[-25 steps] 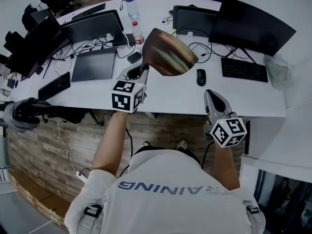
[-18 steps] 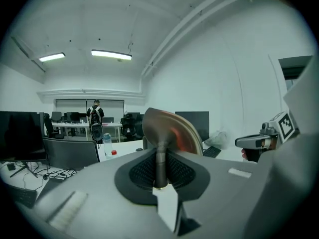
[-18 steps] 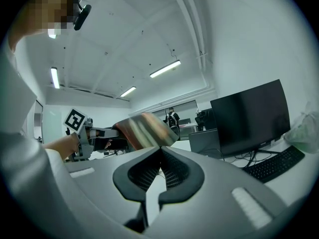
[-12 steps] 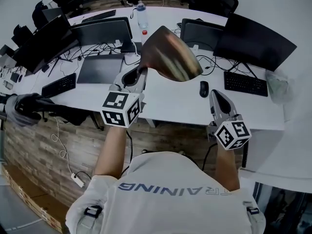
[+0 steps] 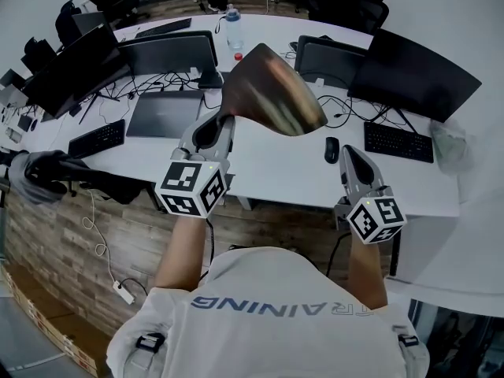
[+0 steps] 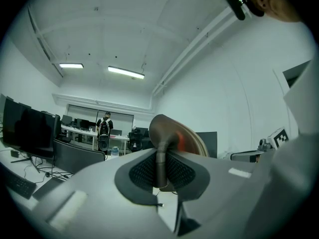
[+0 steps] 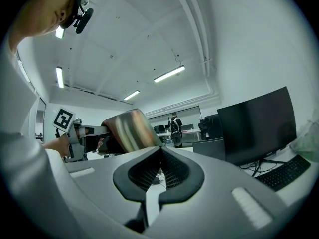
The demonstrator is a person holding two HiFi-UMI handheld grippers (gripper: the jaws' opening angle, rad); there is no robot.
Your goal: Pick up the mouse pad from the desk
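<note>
Brown and glossy, the thin, flexible mouse pad [image 5: 272, 93] bows into a shell-like curve, its smooth face catching coppery streaks of light (a patch of orange shows along one fold in the left gripper view). It hangs in the air above the matte white desk [image 5: 276, 168], touching nothing on it.

The grey moulded left gripper [image 5: 226, 119] is clenched on the pad's lower edge. Its dark, ribbed rubber pads [image 6: 144, 171] press from both sides on a narrow pinched strip of the sheet. That strip stands upright between the jaws, and the rest of the pad fans out above and beyond the tips, leaning to the right in the head view.

The matching right gripper [image 5: 351, 153] hovers over the desk's near edge, well apart from the pad. Its jaws meet at the tips with nothing caught between them. In its own view the curved pad shows off to the left, beyond the jaws, not touching them.

Below the pad, a small, rounded black computer mouse [image 5: 331, 150] lies on the desk just ahead of the right gripper's tips. A flat black keyboard [image 5: 398, 142] sits further right, in front of a wide, dark curved monitor [image 5: 413, 69].
</note>
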